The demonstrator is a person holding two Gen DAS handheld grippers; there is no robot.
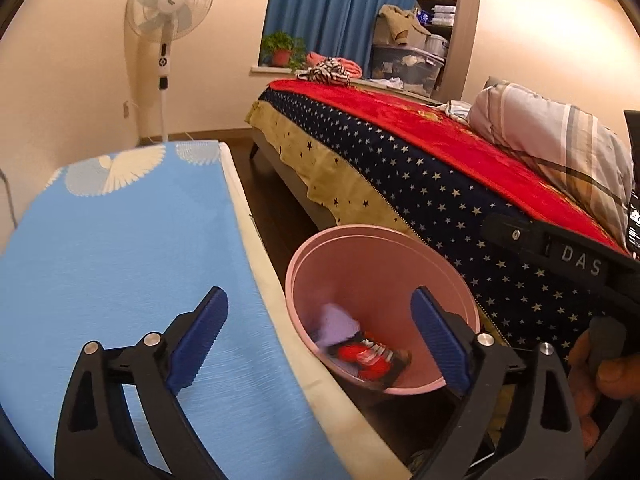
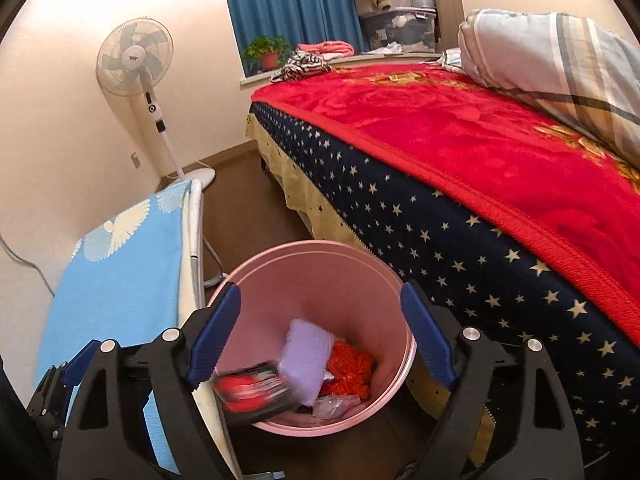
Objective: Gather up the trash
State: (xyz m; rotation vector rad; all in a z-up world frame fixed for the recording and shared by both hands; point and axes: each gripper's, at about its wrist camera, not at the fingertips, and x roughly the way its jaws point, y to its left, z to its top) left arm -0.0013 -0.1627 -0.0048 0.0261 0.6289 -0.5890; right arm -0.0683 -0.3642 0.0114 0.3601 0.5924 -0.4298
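Note:
A pink waste bin (image 2: 360,264) stands on the dark floor between the ironing board and the bed. Inside it lie a pale lilac wad (image 2: 308,356), an orange crumpled piece (image 2: 352,368) and a clear wrapper (image 2: 340,404). A red and black packet (image 2: 256,392), blurred, is at the bin's near rim, free of the pads. My right gripper (image 2: 320,340) hangs open above the bin with nothing between its fingers. My left gripper (image 1: 318,340) is open too, its left finger (image 1: 200,332) over the board and its right finger over the pink bin (image 1: 360,248); the red packet (image 1: 368,358) and lilac wad (image 1: 338,320) show inside.
A blue ironing board (image 1: 120,248) runs along the left. A bed with a red blanket (image 2: 460,140) and starred mattress side (image 1: 440,200) fills the right, with a striped pillow (image 2: 560,64). A standing fan (image 1: 168,12), a window sill with a plant (image 1: 282,48), and storage boxes (image 1: 408,64) are at the back.

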